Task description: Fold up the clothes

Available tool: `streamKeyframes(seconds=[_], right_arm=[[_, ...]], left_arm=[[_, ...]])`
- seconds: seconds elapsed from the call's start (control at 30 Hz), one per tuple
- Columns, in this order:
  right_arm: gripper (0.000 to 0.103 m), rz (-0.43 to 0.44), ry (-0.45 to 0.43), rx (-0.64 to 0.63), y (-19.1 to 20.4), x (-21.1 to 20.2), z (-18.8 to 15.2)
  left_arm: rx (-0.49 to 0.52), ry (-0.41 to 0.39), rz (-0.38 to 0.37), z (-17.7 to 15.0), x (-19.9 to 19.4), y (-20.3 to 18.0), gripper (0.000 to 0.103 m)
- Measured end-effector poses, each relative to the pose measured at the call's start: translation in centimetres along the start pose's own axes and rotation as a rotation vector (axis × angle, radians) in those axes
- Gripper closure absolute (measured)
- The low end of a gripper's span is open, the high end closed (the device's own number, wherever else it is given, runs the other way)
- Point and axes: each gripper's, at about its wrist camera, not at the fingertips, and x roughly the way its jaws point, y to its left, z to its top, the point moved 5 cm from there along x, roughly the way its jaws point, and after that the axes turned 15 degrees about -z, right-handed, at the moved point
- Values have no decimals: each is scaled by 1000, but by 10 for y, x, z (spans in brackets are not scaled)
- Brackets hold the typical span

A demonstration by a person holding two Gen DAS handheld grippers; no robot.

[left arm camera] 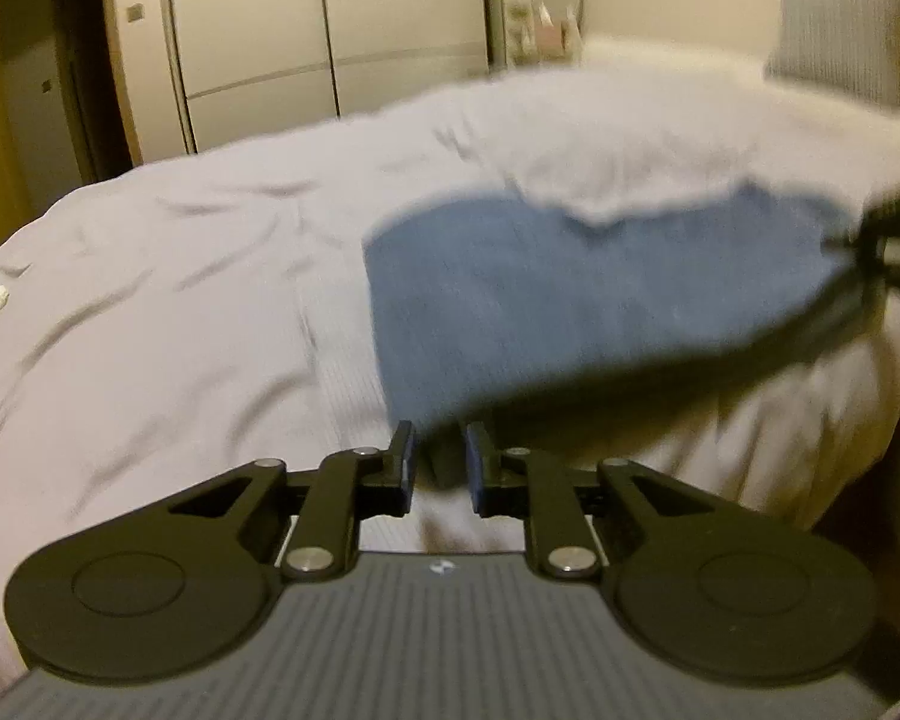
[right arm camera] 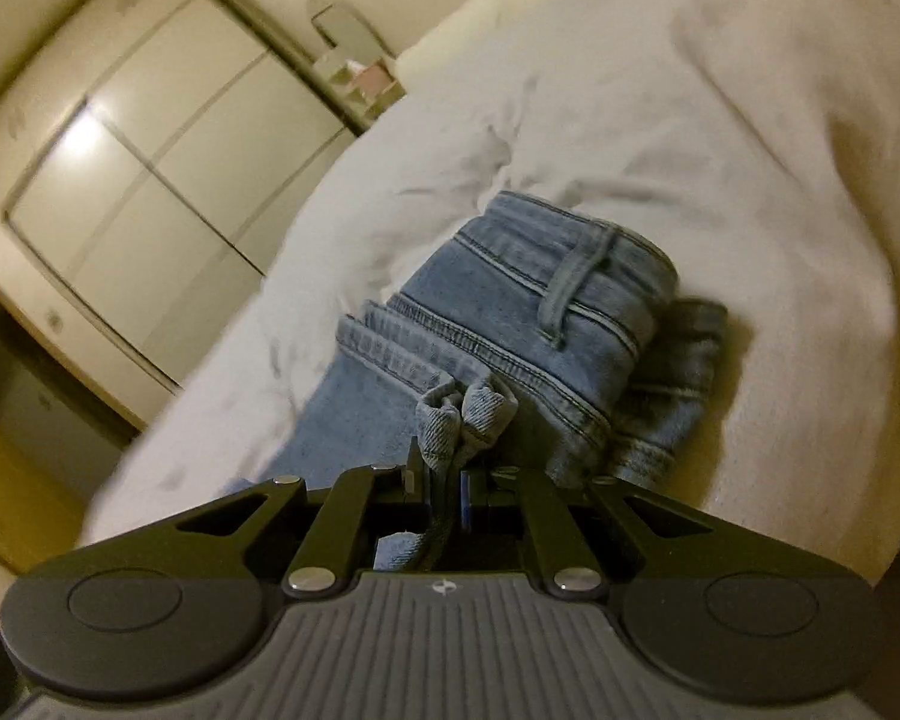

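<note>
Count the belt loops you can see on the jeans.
1. One belt loop shows on the jeans' waistband in the right wrist view, above where the right gripper pinches the denim. Others may be hidden in the folds; the left view is too blurred.

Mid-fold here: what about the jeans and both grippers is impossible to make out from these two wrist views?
- Left wrist view: the jeans are motion-blurred; seams and fold lines unreadable.
- Left gripper: its fingers stand apart around dark cloth; whether the pads touch it is unclear.
- The jeans' underside is in shadow.
- Right wrist view: right gripper pinches bunched denim; the pads are mostly hidden by it.
- The legs run behind the gripper body.
- The bed is cut off by the frame edge.
</note>
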Motion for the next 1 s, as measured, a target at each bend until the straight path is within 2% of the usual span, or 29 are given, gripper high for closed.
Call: streamKeyframes(seconds=[0.1, 0.17, 0.23, 0.27, 0.33, 0.4, 0.47, 0.53, 0.63, 0.73, 0.77, 0.8, 0.87, 0.9, 0.93, 1.0], right_arm=[[95, 53, -102, -56, 10, -18, 7], [96, 35, -139, -91, 8, -21, 8], [95, -19, -81, -76, -4, -7, 7], [95, -7, -60, -38, -9, -3, 8], [96, 46, -141, -63, -4, -17, 18], [96, 58, -239, -122, 2, -33, 28], [97, 9, -206, -111, -11, -24, 32], [99, -68, -100, -76, -33, 2, 24], [101, -73, -95, -43, -43, 7, 16], [90, -102, -114, -53, -36, -6, 20], [80, -120, -136, -74, -33, -13, 22], [61, -168, -174, -113, -29, -21, 20], [60, -272, -255, -195, -23, -37, 14], [60, -289, -298, -229, -18, -44, 13], [60, -301, -341, -262, -13, -51, 12], [63, -239, -336, -339, -4, -51, 8]], left_arm=[[-20, -62, -14, 20, 9, 9, 84], [-35, -33, -40, 23, 32, 13, 82], [-53, 23, -43, 21, 58, 16, 83], [-58, 38, -46, 20, 68, 16, 83], [-53, 46, -53, 20, 76, 12, 83], [-34, 60, -52, 18, 81, 8, 83], [-14, 76, -48, 15, 87, 4, 82], [6, 93, -42, 13, 91, 2, 82], [47, 107, -18, 16, 86, 1, 82], [83, 111, -7, 23, 76, -1, 82], [94, 112, -5, 25, 73, -1, 82], [98, 114, -4, 26, 72, -2, 82], [93, 122, -7, 26, 75, -3, 82], [84, 130, -12, 25, 78, -3, 82], [74, 147, -13, 23, 83, -3, 82], [55, 185, -15, 17, 95, -2, 82]])
